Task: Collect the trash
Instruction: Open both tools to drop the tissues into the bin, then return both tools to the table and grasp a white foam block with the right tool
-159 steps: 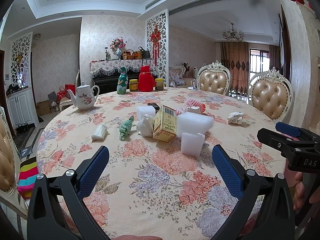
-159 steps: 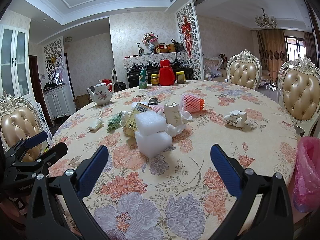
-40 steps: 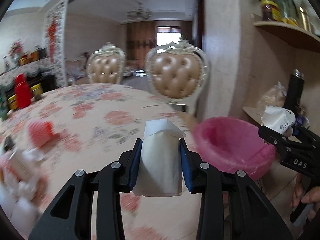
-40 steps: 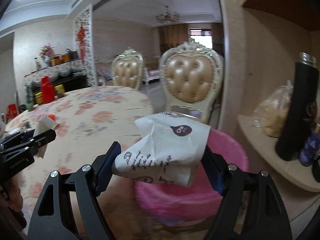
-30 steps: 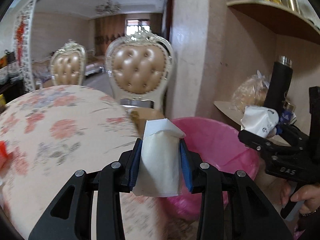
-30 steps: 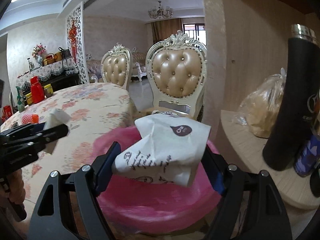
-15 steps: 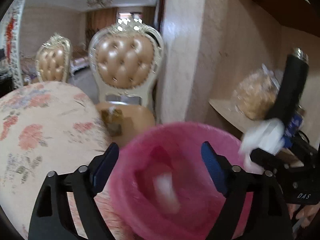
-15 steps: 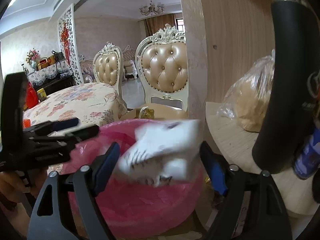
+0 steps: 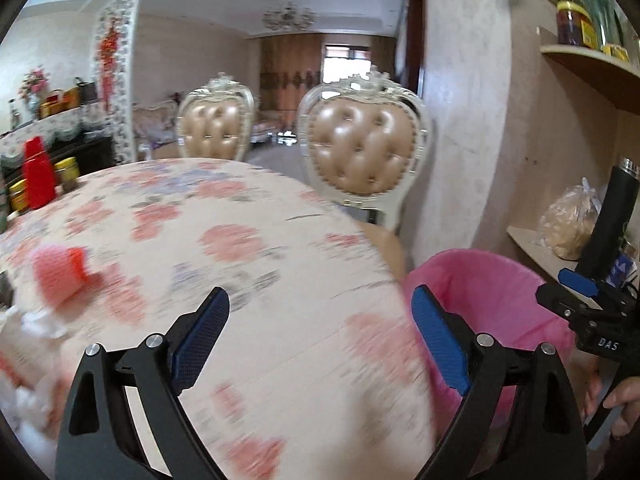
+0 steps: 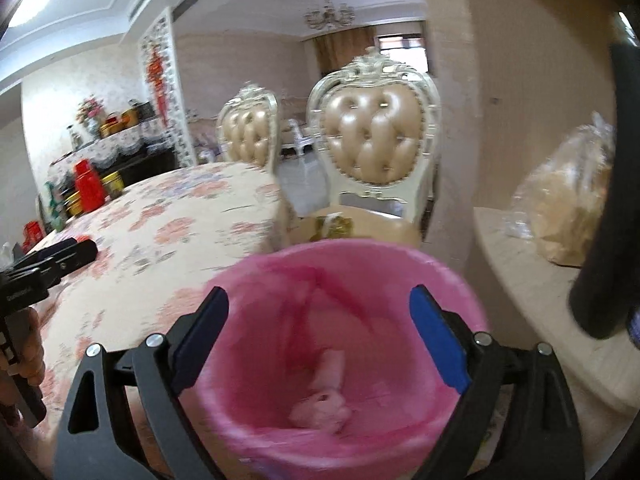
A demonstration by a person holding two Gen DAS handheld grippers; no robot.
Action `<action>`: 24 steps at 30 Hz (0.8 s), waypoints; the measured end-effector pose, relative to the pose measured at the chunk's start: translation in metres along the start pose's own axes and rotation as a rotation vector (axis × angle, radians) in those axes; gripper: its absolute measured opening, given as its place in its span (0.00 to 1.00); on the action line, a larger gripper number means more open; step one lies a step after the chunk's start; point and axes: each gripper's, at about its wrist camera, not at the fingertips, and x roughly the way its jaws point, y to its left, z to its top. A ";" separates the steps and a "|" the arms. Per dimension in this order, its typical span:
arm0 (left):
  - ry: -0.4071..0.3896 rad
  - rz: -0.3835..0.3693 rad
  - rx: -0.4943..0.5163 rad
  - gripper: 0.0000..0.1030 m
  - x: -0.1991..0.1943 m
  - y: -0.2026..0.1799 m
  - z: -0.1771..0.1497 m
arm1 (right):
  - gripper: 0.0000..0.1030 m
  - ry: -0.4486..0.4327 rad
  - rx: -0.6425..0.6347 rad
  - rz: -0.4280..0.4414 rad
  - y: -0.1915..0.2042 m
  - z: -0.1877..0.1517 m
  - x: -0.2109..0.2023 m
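The bin (image 10: 448, 280) wears a thin pink plastic liner, slightly glossy and creased. The grippers' (image 9: 320, 336) (image 10: 318, 332) arms look like matt black plastic with metal screws; their pads (image 9: 438, 340) are blue and finely textured. The tablecloth (image 9: 240, 264) is flowered cloth. The chair (image 10: 374, 144) has glossy tufted leather in a carved frame.

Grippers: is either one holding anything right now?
No. Left gripper and right gripper are both open and empty; pale trash lies inside the pink bin.

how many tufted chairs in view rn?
2. One chair stands right behind the pink-lined bin; the other chair is further left, at the table's far edge. More may sit outside the frame.
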 end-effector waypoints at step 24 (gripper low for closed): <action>-0.033 0.547 -0.207 0.87 -0.258 0.228 -0.126 | 0.87 0.167 -0.320 0.588 0.335 -0.045 -0.003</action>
